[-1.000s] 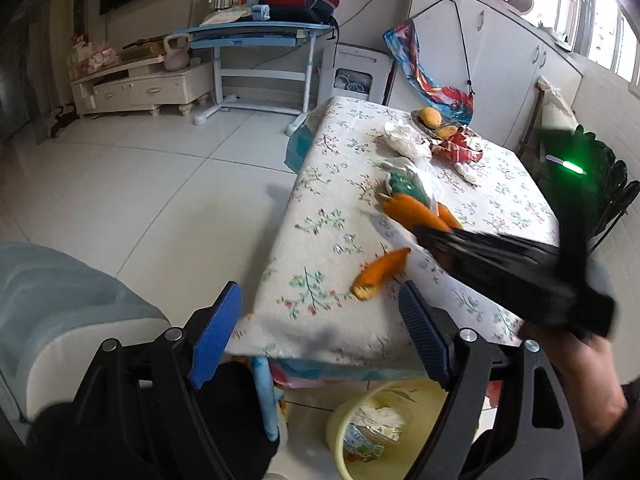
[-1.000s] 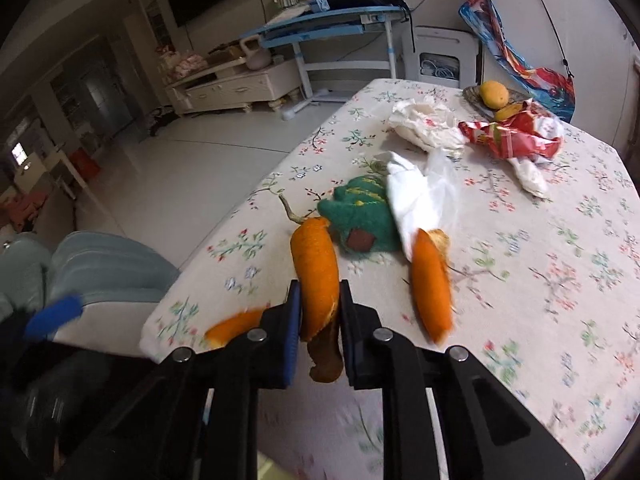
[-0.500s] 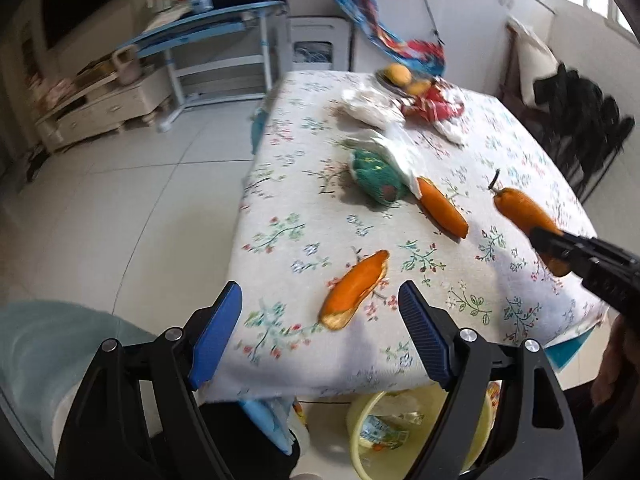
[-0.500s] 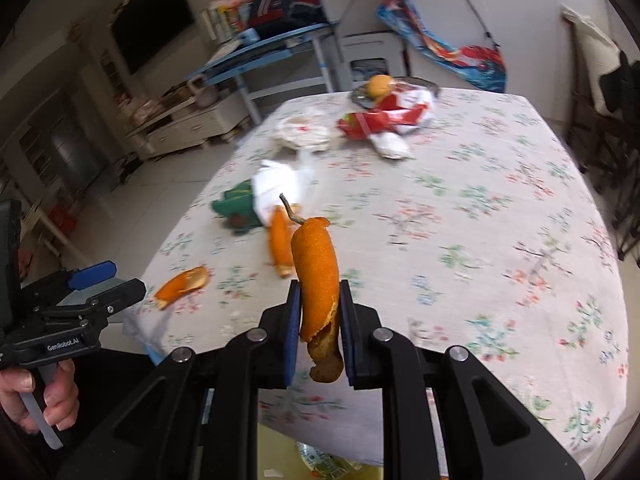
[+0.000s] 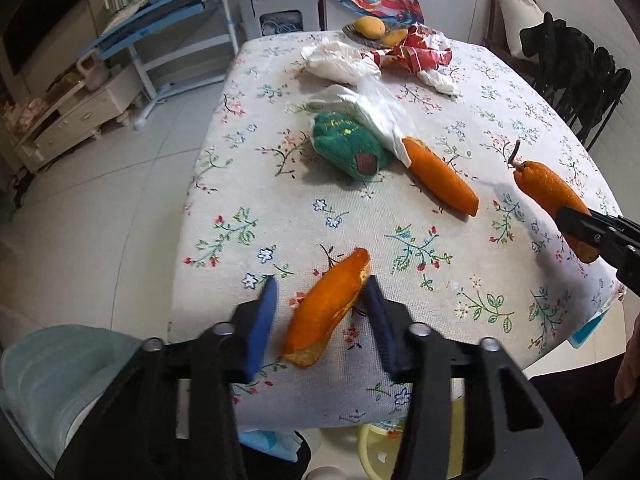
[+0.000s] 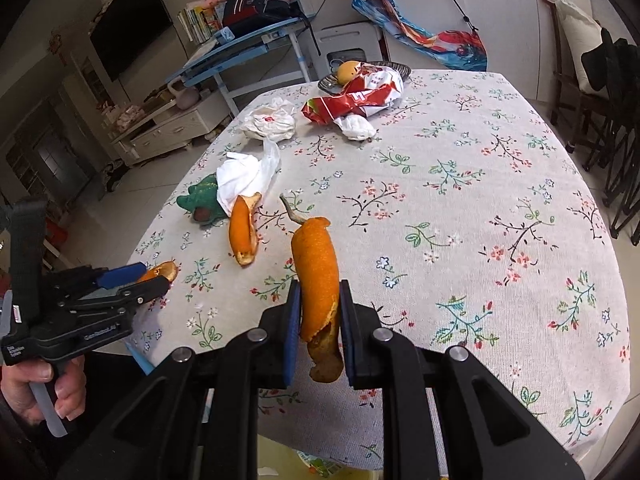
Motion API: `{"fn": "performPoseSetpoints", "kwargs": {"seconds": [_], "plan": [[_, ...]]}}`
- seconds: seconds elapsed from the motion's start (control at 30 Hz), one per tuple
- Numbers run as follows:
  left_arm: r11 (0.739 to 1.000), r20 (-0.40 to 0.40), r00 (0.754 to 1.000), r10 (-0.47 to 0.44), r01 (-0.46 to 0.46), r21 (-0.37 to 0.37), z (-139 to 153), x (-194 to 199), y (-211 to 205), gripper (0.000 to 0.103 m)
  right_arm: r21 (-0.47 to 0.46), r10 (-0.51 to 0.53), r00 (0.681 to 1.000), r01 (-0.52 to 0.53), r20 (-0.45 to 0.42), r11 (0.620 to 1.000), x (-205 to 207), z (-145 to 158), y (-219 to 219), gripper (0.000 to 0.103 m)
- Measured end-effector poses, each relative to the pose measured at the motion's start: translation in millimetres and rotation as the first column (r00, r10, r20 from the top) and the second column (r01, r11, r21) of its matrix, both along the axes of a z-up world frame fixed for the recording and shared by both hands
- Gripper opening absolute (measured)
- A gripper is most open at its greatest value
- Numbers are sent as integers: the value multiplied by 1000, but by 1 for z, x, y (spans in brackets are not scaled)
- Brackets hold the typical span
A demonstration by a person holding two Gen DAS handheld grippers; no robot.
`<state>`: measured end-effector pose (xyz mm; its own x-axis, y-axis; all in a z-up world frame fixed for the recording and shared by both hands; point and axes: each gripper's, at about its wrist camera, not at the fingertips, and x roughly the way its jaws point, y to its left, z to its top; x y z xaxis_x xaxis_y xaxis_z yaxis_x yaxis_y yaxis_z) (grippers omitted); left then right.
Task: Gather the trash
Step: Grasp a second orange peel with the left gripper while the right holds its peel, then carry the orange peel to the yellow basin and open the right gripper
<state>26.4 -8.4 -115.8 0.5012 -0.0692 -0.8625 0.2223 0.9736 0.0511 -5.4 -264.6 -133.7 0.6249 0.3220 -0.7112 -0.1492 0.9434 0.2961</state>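
Item, left: left tongs (image 5: 320, 312) stood apart astride a loose orange peel (image 5: 326, 308) lying near the table (image 5: 520, 92) edge; step in hand, its pickup, calling next for closure. Item, right: right tongs (image 6: 319, 326) were clamped on a stemmed peel (image 6: 316, 272), held above the table, presumably awaiting the yellow bin (image 5: 374, 446) below.

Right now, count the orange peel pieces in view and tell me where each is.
3. One orange peel is clamped in the right gripper; one lies between the open left gripper's fingers; one lies beside the green packet.
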Motion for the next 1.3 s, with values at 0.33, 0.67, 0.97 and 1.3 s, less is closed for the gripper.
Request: {"fn": "performPoseSetpoints", "kwargs": {"seconds": [0.33, 0.67, 0.97, 1.3], "plan": [[996, 55, 998, 35, -30, -78, 12, -6, 10, 15, 55, -15, 1000, 14, 14, 998, -14, 4, -4, 19], [991, 160, 984, 75, -55, -125, 37, -31, 16, 16, 100, -26, 998, 20, 53, 995, -36, 13, -4, 19], [989, 220, 972, 84, -54, -140, 51, -49, 15, 16, 153, -40, 996, 26, 85, 988, -63, 21, -7, 19], [989, 281, 957, 66, -26, -143, 62, -77, 10, 16, 171, -19, 994, 0, 109, 985, -97, 29, 0, 19]]}}
